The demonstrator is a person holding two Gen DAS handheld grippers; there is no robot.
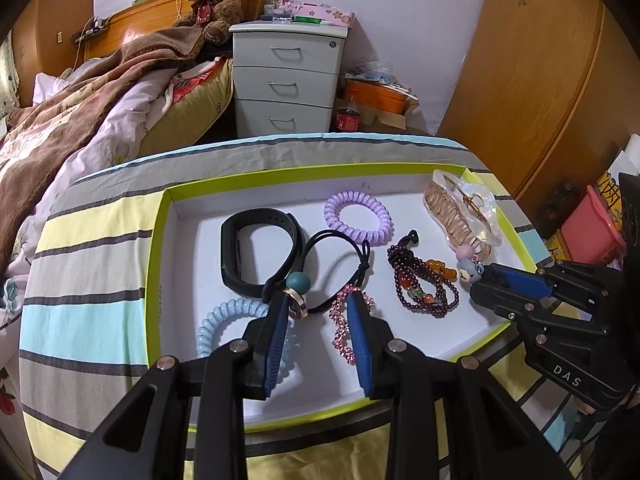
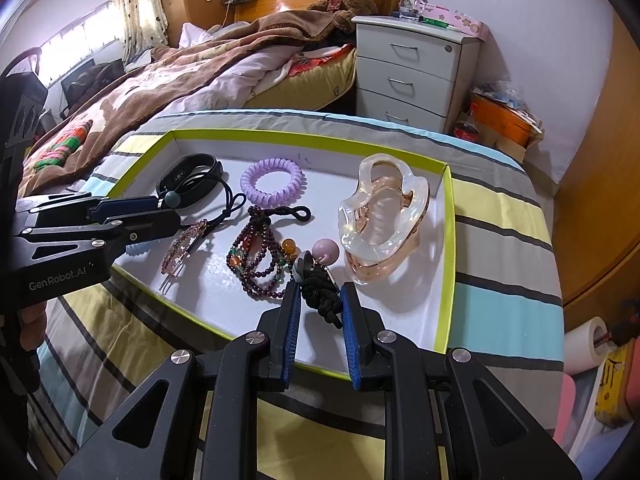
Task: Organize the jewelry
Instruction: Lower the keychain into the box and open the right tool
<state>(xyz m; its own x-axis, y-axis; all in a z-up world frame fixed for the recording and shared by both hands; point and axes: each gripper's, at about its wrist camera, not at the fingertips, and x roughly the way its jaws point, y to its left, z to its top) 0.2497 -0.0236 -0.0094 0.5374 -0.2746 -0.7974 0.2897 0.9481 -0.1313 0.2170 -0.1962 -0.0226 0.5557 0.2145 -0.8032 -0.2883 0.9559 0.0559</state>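
A white tray with a lime rim (image 1: 320, 170) holds a black wristband (image 1: 240, 256), a purple coil tie (image 1: 358, 216), a blue coil tie (image 1: 218, 324), a dark red bead bracelet (image 1: 420, 288) and a clear claw clip (image 1: 464, 216). My left gripper (image 1: 318, 304) is open just above the tray. A black hair tie with a teal bead (image 1: 298, 282) and a pink beaded clip (image 1: 340, 328) lie between and under its tips. At the tray's right side, my right gripper (image 2: 320, 292) is shut on the black knotted cord (image 2: 320, 304) of a charm with a pink bead (image 2: 326, 252).
The tray rests on a table under a striped cloth (image 1: 92, 280). A bed with a brown blanket (image 1: 80, 100) lies to the left. A white drawer unit (image 1: 286, 80) stands behind. A wooden wardrobe (image 1: 540, 80) and a pink bin (image 1: 592, 224) are to the right.
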